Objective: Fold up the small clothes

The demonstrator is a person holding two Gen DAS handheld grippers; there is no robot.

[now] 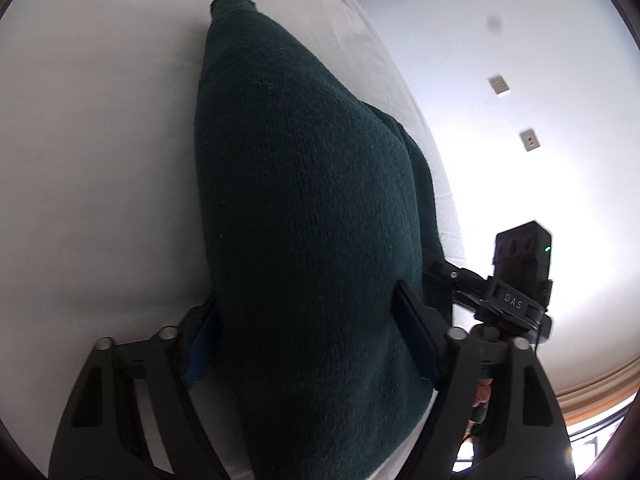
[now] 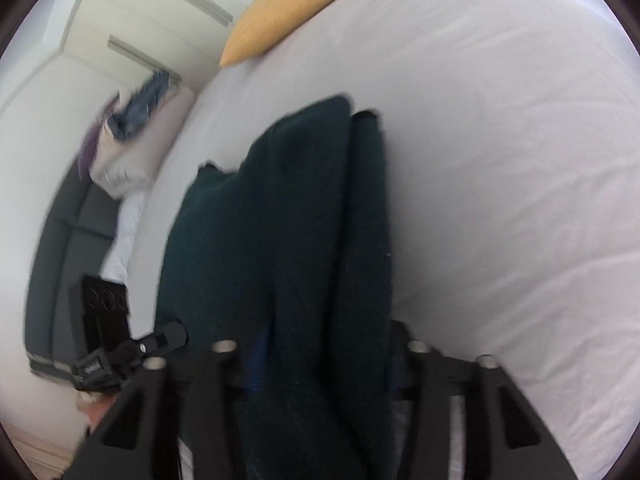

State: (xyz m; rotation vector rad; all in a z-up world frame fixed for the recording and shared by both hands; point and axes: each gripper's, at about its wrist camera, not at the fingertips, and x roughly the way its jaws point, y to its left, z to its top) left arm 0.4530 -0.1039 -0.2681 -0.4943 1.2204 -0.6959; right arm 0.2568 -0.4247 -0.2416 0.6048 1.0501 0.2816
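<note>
Where right view adds clothes pile (image 2: 136,120), both show green knit (image 1: 304,208)

Bedroom: white-sheeted bed (image 2: 500,140), yellow pillow (image 2: 280,12), wardrobe (image 2: 132,12).

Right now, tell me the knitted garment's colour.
Dark green knitted garment, plain, no pattern; clearest in the left wrist view.

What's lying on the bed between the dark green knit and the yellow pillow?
Nothing: in the right wrist view only bare white sheet separates the dark green knit from the yellow pillow.
</note>
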